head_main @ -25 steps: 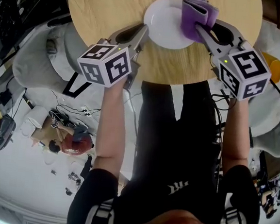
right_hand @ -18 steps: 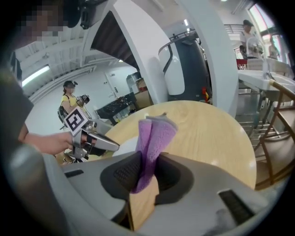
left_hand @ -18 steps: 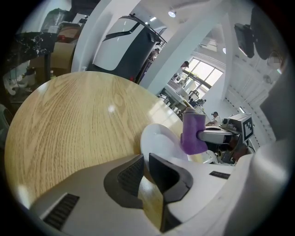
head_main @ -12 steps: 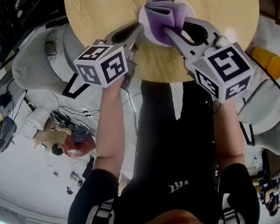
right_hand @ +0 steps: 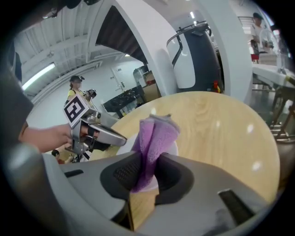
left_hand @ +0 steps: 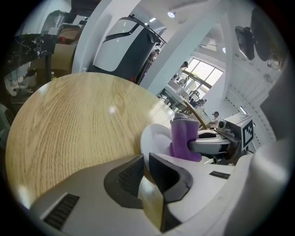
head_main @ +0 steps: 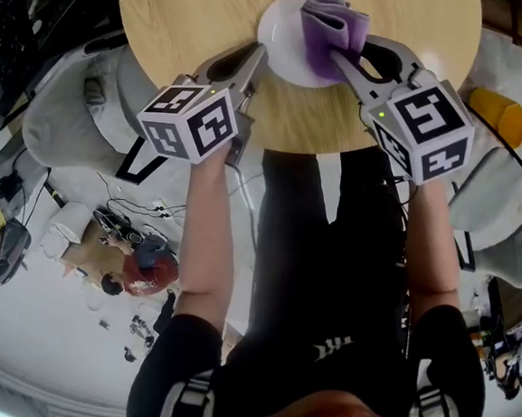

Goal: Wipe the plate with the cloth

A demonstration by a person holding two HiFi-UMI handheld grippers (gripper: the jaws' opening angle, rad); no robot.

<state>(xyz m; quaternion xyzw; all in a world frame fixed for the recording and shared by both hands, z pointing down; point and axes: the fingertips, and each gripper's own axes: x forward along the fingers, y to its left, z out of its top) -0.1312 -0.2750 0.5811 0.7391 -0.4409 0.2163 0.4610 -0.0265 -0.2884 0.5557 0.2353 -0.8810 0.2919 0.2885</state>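
Left gripper is pinching the near rim of the plate, jaws nearly together on it, steadying it at the table edge nearest the person. Right gripper is clamping the folded purple cloth, which is pressing on the plate's right half. Wiping is probably under way. The left half is lying bare, likely yet to be covered. No soil is showing, so completeness is unclear.

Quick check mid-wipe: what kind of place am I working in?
Probably a large open lab or workspace, not a home kitchen: a round wooden table stands among white pillars, cables lie loose on the floor, and other people are in the background.
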